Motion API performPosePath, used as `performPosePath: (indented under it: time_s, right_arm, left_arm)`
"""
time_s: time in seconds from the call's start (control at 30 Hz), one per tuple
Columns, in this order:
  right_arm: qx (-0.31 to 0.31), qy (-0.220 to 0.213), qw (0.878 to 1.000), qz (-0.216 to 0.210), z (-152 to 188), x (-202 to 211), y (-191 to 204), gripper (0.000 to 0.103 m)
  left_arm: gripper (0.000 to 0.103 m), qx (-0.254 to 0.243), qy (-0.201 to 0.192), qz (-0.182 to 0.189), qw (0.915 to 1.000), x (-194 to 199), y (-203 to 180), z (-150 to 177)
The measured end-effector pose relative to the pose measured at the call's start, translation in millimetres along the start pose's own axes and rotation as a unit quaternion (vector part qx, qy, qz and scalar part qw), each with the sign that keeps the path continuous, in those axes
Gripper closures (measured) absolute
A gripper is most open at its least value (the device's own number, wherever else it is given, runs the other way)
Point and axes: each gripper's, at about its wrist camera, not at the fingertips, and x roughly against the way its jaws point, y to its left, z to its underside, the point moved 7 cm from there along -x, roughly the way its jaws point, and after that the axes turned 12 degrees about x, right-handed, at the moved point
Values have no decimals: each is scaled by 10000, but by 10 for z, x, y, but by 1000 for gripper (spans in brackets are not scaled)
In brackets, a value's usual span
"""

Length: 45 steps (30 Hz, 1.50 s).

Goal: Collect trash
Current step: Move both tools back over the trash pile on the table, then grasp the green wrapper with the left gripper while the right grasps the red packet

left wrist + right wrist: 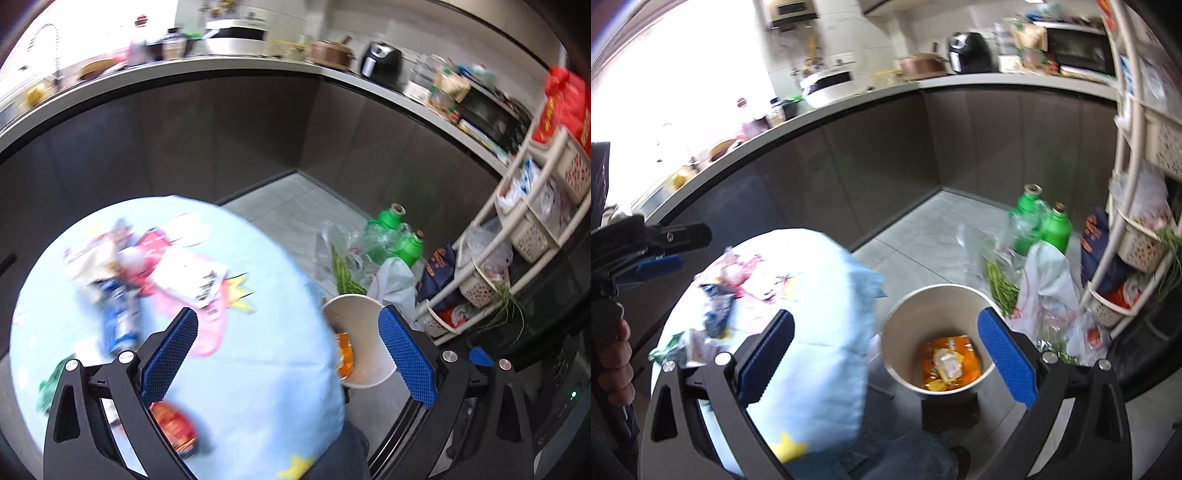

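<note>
1. Trash wrappers [122, 280], crumpled in pink, white, blue and red, lay scattered across a round table under a pale blue cloth [258, 350], blurred in both views.
2. More trash, an orange packet [951, 363] topped by a white scrap, sat at the bottom of a white bin [905, 325] on the floor, just beside the table's edge.
3. Both tools gaped wide and empty: the left gripper [288, 350] above the cloth's rim, the right gripper [886, 354] straddling table edge and bin.
4. Grey floor [923, 236] lay open behind the bin, hemmed by dark cabinets [886, 147], green bottles [1030, 218] and a white basket rack [1137, 236].
</note>
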Motion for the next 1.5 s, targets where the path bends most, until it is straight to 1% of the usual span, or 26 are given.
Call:
performPosePath:
  time_s: [0.07,0.2,0.37,0.47,0.57,0.7,0.77,0.83,0.93,0.97,1.03,1.1,1.17,1.33,1.37,1.47,1.5]
  right_arm:
    - [146,5,9998,-126,-40,41,216,3]
    - [438,88,9982,-395,-48,52,690,3]
    - [730,251,9930,-894,2,-17,1298,3]
    - [868,404,9886,-1164,68,-95,1613,3]
    - [956,650,9831,-1421,168,-176,1898,3]
    - [1178,1002,9734,-1690,364,-301,2238,3]
    - [1352,1122,9667,-1861,447,-349,2375,3]
    - [1492,1220,9599,-2038,526,-415,2499,4]
    - [1745,1250,9526,-2155,589,-491,2670,4]
    - [1845,1250,9503,-2176,590,-516,2715,5]
    - [2076,1184,9446,-2250,587,-538,2828,9]
    - [2260,1141,9396,-2305,581,-585,2924,10]
    - [2306,1191,9361,-2375,577,-682,2978,12]
    - [2351,1440,9299,-2436,705,-824,3019,27]
    - [2363,1495,9287,-2435,741,-815,3012,28]
    - [2410,1564,9260,-2448,835,-739,3012,39]
    - [2423,1587,9255,-2441,866,-717,3015,45]
  left_arm:
    - [9,121,-86,-68,9999,178,224,36]
    - [9,363,-313,-325,9983,539,740,117]
    - [9,639,-546,-638,9944,886,1407,217]
    - [9,845,-551,-761,9920,999,1764,310]
    - [9,1019,-551,-843,9897,1060,2114,407]
    - [9,1229,-487,-834,9877,1068,2478,618]
    - [9,1280,-436,-837,9873,1030,2591,712]
    - [9,1362,-339,-759,9872,986,2686,812]
    - [9,1402,-224,-699,9874,923,2793,909]
    - [9,1388,-200,-694,9877,901,2818,914]
    - [9,1374,-166,-683,9880,863,2857,941]
    - [9,1389,-156,-638,9881,838,2898,939]
    - [9,1338,-155,-574,9892,799,2918,918]
    - [9,1158,-81,-586,9915,634,2953,862]
    - [9,1115,-47,-558,9922,588,2945,850]
    - [10,968,21,-582,9936,480,2914,817]
    - [10,906,33,-591,9941,433,2900,792]
